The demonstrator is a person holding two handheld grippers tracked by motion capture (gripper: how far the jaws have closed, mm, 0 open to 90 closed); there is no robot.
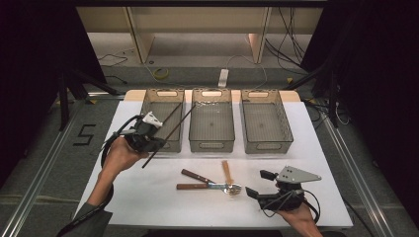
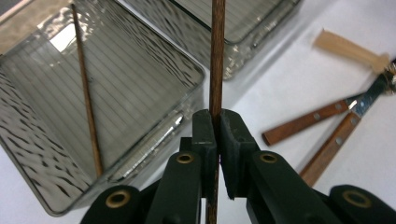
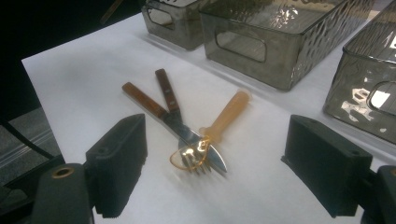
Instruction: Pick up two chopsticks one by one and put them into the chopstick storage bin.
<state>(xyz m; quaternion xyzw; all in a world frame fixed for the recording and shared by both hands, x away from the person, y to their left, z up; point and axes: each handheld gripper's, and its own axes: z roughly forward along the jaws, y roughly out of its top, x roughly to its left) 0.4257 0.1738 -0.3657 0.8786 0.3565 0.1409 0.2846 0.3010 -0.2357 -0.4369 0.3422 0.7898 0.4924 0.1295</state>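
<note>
With the left gripper [image 1: 157, 141] pinching one chopstick [image 2: 216, 56] above the left bin [image 2: 42, 154] where its mate [image 2: 87, 100] apparently leans, lower it tip-first before releasing; right gripper [image 3: 215, 165] waits spread.

Three bins [image 1: 212, 126], two chopsticks [image 2: 216, 56] (dark).

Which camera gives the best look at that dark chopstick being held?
The left gripper view: the chopstick stands large and sharp, clamped between the left gripper jaws. The high view shows it whole but thin, slanting over the left bin.
</note>
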